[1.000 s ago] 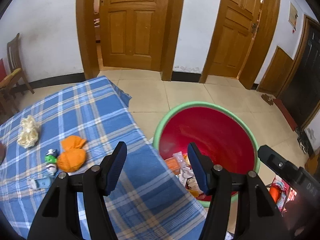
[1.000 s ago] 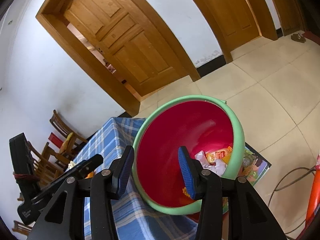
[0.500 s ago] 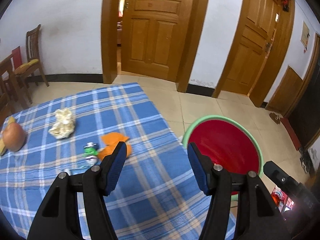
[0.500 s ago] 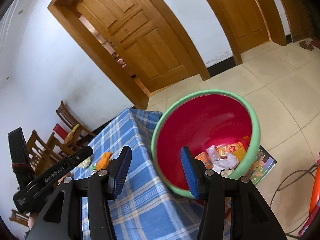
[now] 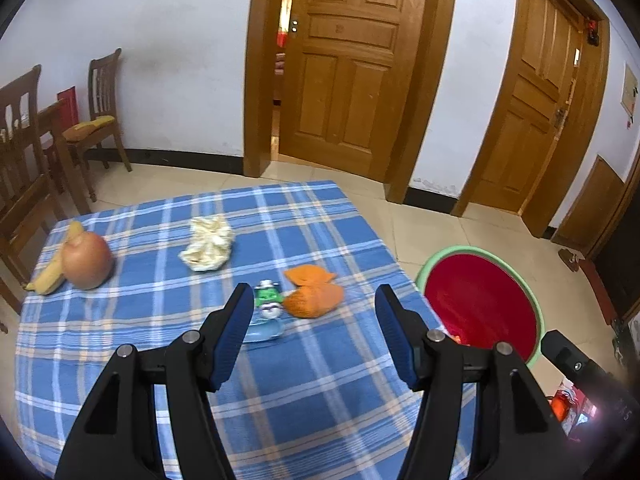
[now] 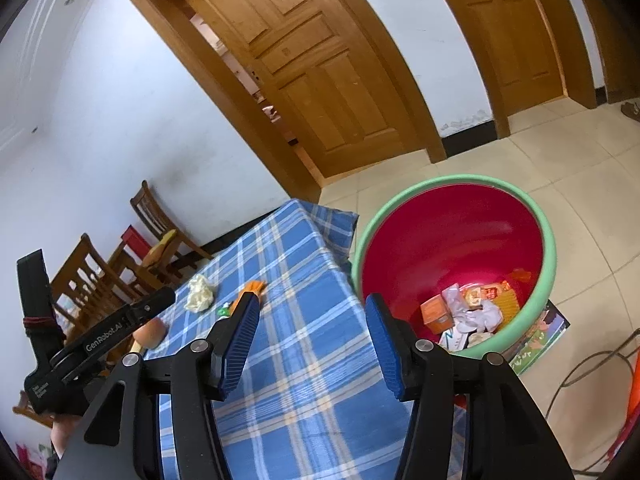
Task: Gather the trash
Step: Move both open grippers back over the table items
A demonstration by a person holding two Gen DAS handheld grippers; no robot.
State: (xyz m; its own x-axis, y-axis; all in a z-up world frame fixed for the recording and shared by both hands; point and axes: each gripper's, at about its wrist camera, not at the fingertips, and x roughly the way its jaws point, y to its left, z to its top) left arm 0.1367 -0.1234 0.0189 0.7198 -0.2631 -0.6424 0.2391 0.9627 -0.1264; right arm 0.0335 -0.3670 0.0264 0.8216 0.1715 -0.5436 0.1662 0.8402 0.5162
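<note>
Left wrist view: the left gripper hangs above the table with jaws spread wide and nothing between them. Trash left on the blue checked cloth sits at centre frame: an orange wrapper, a small green-and-white bottle just beside it, a clear flat piece touching the bottle's near end (material cannot be told), and a crumpled pale paper further up and left.

Right wrist view: the right gripper is likewise fully open and empty, placed between the table edge and the bin. The bin occupies the right centre of the frame, on the floor close against the table edge; wrappers and paper already lie at its bottom.

Progress, as a judgement: partly done. Some items are binned; about four remain on the cloth.

An apple and a banana at the left edge of the left view are probably not trash. Nothing blocks the approach to the wrapper. Chairs stand well apart at upper left.
</note>
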